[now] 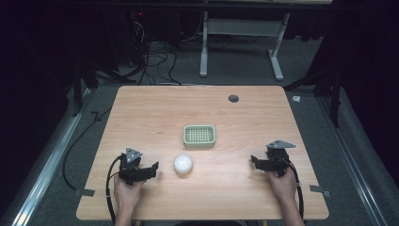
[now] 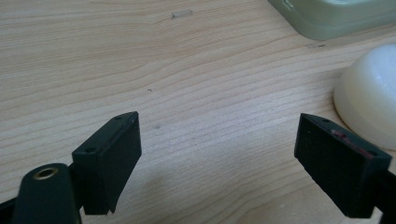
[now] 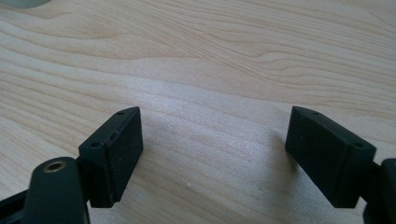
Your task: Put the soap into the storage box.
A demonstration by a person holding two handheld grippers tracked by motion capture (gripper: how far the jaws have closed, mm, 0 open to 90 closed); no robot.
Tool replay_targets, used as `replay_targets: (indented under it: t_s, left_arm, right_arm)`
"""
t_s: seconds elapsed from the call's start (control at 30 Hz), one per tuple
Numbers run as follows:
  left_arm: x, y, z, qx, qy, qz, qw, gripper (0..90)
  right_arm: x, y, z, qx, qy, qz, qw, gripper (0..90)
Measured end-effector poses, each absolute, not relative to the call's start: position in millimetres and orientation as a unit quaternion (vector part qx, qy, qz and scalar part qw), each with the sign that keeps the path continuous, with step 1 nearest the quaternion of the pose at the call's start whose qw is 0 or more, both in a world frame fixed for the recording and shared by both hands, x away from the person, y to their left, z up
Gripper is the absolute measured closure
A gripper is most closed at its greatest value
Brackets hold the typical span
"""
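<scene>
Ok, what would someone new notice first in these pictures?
Probably the white ball near the middle of the wooden table, with the green tray just behind it. Then the left gripper and right gripper, both open, flanking the ball from either side.

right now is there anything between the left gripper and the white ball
No. In the high view the left gripper and the white ball have bare wooden table between them; the left gripper view shows the same bare wood.
</scene>
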State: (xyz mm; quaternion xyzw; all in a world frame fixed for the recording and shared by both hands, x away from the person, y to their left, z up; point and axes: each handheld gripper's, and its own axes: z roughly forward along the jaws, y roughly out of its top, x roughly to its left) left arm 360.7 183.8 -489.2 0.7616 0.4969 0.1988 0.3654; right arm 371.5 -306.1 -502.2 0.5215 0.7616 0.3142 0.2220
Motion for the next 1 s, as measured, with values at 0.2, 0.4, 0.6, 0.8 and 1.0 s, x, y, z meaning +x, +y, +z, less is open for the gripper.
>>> replay_targets:
  t_s: [0.2,0.4,0.6,0.8,1.0]
  left_arm:
    - [357.1,179.9,-482.9,0.763,0.489,0.196,0.376,15.4]
    - [353.9,174.2,-476.9,0.764,0.48,0.192,0.385,15.2]
    - [350.8,167.9,-472.6,0.768,0.472,0.189,0.389,15.0]
    - [348.7,161.5,-468.9,0.772,0.463,0.186,0.393,14.7]
    - [347.3,155.7,-465.4,0.773,0.457,0.182,0.4,14.6]
  right_arm:
    - [371.5,-306.1,-502.2,0.522,0.762,0.314,0.222,19.8]
    - [371.4,-306.1,-502.1,0.522,0.761,0.315,0.221,19.8]
    - [371.5,-306.3,-502.2,0.522,0.761,0.315,0.221,19.8]
    - [371.5,-306.3,-502.2,0.522,0.761,0.315,0.222,19.8]
    - [371.4,-306.4,-502.2,0.522,0.761,0.316,0.221,19.8]
